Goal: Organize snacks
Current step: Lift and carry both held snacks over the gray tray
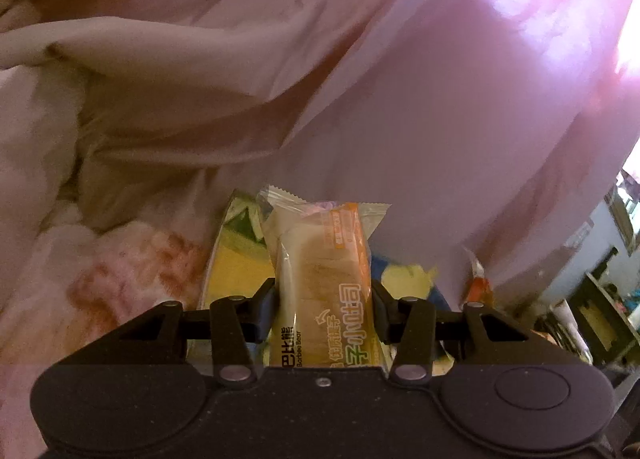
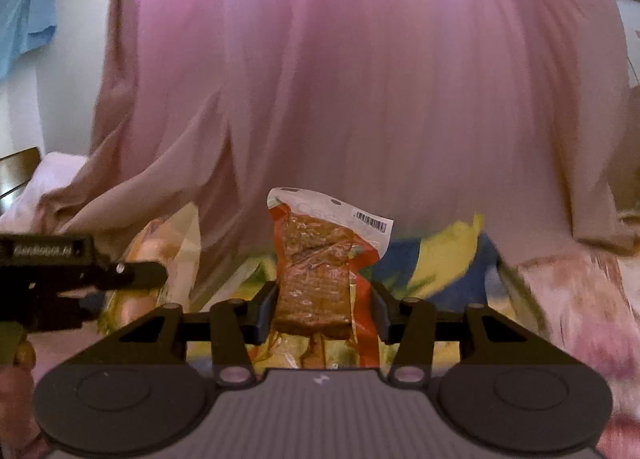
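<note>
A: Starting on the left, what is the left gripper (image 1: 323, 305) doing?

B: It is gripping the bread packet (image 1: 320, 283), a clear wrapper with an orange stripe and a small loaf inside. Both pads are pressing its sides. The packet's long axis is running straight ahead between the fingers, its crimped end pointing away toward the pink curtain (image 1: 440, 99).

A: And underneath it?

B: A colourful bag (image 1: 236, 263), yellow and green, is lying just below and to the left, on the floral bedding (image 1: 100, 279). The left gripper is hanging level above that bag, so the drop-off, as I judge it, is lying directly down and slightly forward.

A: Moving right?

B: The right gripper (image 2: 323, 305) is clamping a vacuum-sealed brown snack (image 2: 316, 283) in an orange-edged pouch, barcode end up and away. Its long axis is also running forward along the fingers. It is hovering over the same yellow and blue printed bag (image 2: 436, 255).

A: Which one is nearer the bag?

B: I cannot tell for certain. In the right wrist view the left gripper (image 2: 80, 271) is sitting just beside, at the left edge, at about the same height. Both are held roughly level, facing the curtain.
</note>
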The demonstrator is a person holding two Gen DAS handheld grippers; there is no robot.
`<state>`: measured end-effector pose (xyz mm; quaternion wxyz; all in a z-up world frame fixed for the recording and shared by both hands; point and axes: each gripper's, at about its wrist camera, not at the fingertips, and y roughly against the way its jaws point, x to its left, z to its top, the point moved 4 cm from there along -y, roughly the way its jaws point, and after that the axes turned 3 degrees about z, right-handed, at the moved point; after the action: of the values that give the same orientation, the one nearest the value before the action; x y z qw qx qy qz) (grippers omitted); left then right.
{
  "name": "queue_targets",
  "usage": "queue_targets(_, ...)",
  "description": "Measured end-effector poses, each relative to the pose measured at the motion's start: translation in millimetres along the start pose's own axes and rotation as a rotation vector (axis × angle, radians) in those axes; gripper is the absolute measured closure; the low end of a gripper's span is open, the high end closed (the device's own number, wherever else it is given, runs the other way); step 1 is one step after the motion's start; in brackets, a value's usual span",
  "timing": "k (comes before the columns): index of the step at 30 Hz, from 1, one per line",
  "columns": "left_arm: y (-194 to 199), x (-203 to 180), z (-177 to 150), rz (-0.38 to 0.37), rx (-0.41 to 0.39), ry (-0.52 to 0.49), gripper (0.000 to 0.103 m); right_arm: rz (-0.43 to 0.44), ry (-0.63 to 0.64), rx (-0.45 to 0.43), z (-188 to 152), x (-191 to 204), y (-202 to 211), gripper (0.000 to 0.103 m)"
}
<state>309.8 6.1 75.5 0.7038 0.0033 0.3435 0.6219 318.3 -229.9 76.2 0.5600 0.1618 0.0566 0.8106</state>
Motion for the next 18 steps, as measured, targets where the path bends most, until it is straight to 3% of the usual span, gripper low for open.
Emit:
queue_targets(8,-66.6,11.6,9.3,0.047,0.032,0.024,0.054,-0.038,-0.070,0.076,2.7,-26.7,-75.2,0.050)
queue_targets(18,-102.5,32.6,-13.1,0.094,0.096,0.050,0.054,-0.076,-0.023,0.156,-28.1,-31.6,-106.6,0.048)
